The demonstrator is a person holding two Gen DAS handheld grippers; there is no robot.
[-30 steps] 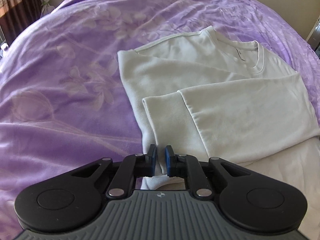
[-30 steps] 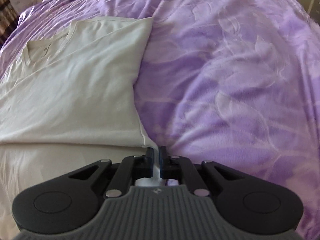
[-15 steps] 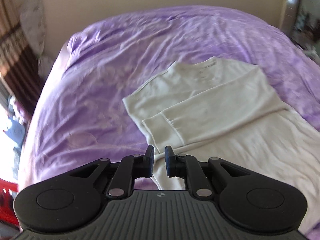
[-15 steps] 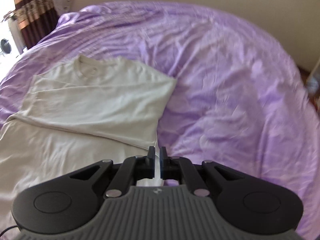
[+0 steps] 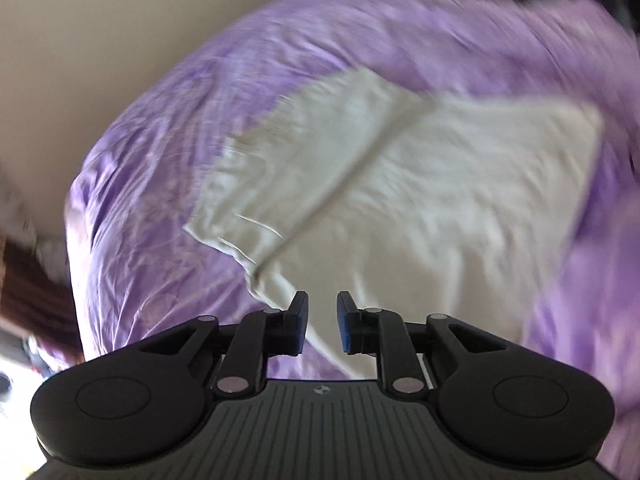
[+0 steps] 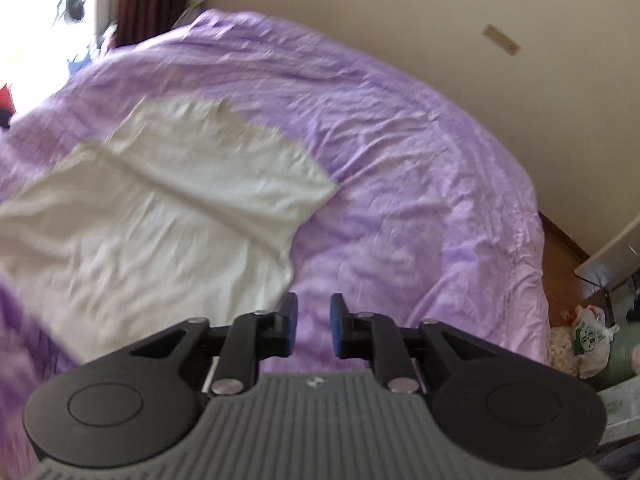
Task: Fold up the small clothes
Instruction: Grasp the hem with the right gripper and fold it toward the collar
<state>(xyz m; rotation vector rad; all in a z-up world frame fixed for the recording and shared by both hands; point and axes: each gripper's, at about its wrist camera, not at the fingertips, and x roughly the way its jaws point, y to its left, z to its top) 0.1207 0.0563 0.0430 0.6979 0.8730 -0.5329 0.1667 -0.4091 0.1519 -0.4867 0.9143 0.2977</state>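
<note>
A cream long-sleeved shirt (image 5: 400, 184) lies flat on the purple bedspread (image 5: 160, 168), its sleeves folded across the chest. My left gripper (image 5: 322, 322) hangs high above the shirt's near left edge; its jaws are opening and nothing is between them. In the right wrist view the same shirt (image 6: 160, 216) fills the left half. My right gripper (image 6: 313, 326) hovers above the bedspread (image 6: 400, 200) just right of the shirt's hem, jaws opening, with no cloth in them. Both views are blurred by motion.
A beige wall (image 6: 440, 20) runs behind the bed. At right are a wooden floor strip (image 6: 564, 264), plastic bags (image 6: 588, 336) and a pale cabinet (image 6: 616, 256). A dark curtain (image 6: 148, 12) and a bright window stand at the far left.
Both grippers let go of the shirt's lower edge and rose well above the bed, rolling as they went. Their jaws have parted. The shirt now lies spread out below.
</note>
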